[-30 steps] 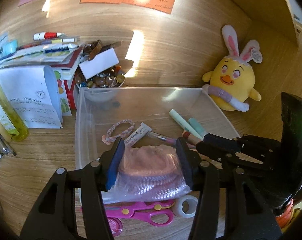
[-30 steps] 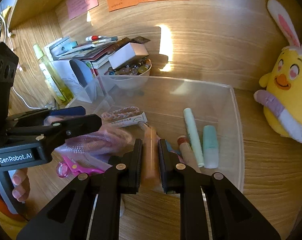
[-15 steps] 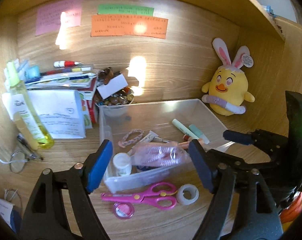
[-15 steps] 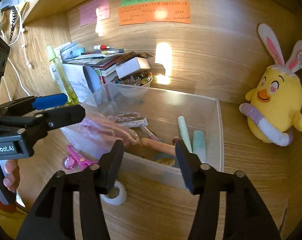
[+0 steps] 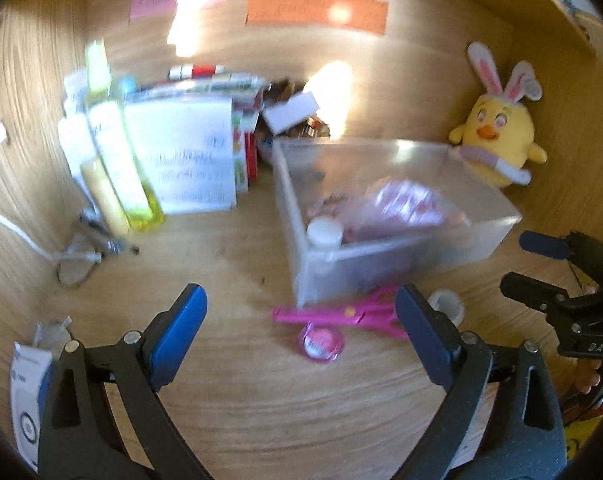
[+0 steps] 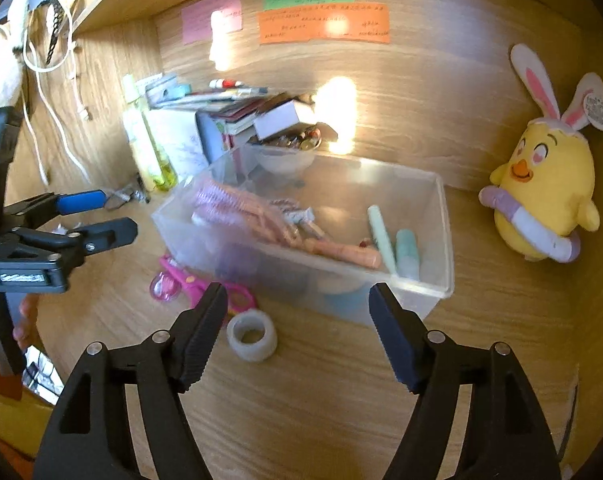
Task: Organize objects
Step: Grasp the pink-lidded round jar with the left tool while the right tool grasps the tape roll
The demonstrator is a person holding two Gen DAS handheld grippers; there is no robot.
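The clear plastic bin (image 5: 497, 220) (image 6: 441, 240) stands on the wooden desk. In it lie a pink bag (image 5: 401, 204) (image 6: 229, 204), an orange tube (image 6: 341, 250), two pale green pens (image 6: 381, 236) and a white-capped bottle (image 5: 323, 232). Pink scissors (image 5: 341, 312) (image 6: 189, 280), a small round pink case (image 5: 321, 342) and a tape roll (image 6: 251, 334) (image 5: 447, 304) lie in front of the bin. My left gripper (image 5: 301, 294) (image 6: 97, 216) hangs back over the desk, jaws opening wide, nothing between them. My right gripper (image 6: 297, 292) (image 5: 549, 276) hovers before the bin, jaws opening, also holding nothing.
A yellow plush chick (image 5: 497, 140) (image 6: 545, 196) sits at the right against the back wall. Stacked books (image 6: 221, 100), a bowl of beads (image 6: 289, 148) and a yellow bottle (image 5: 117, 168) crowd the back left. Glasses (image 5: 77, 264) and a white packet (image 5: 27, 392) lie at the left.
The left gripper let go of the pink bag and the right let go of the orange tube; both items now lie in the bin. Both grippers opened and drew back from the bin.
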